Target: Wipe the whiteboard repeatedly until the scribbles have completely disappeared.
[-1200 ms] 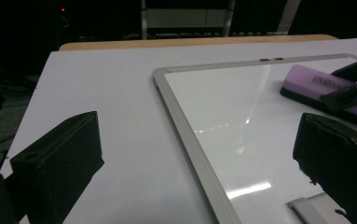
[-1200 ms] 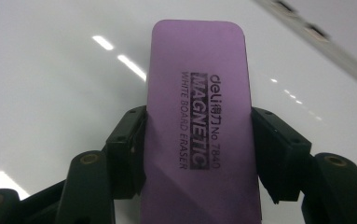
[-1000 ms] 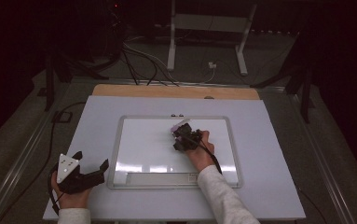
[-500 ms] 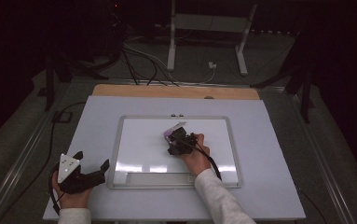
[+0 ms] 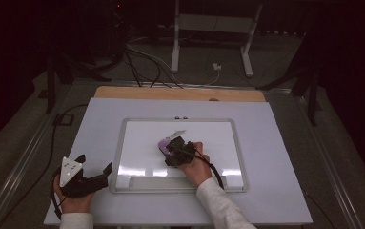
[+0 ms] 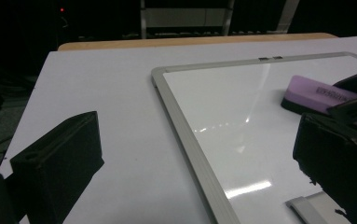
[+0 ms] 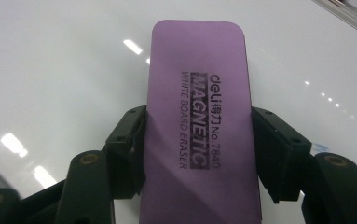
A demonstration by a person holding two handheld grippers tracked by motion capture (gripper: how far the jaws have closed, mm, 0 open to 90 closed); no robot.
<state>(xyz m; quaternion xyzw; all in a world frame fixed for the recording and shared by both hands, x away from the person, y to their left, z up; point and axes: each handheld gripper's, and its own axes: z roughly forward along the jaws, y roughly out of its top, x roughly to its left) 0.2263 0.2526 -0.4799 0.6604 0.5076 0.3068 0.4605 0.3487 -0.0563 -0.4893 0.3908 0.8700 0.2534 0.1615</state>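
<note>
Whiteboard (image 5: 218, 143): eraser (image 7: 199, 107) between right gripper (image 7: 197, 149) jaws

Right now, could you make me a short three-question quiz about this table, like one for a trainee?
1. True or false: the right gripper is clamped on the purple eraser.
2. Where does the left gripper rest? A. on the whiteboard B. on the table beside the whiteboard's left edge C. on the floor
3. Fill in: the eraser lies flat on the ____.

Key
1. True. In the right gripper view both jaws press the eraser's long sides.
2. B. In the high view it sits on the table, just off the frame of the whiteboard, with its jaws apart and nothing between them.
3. Whiteboard.
</note>
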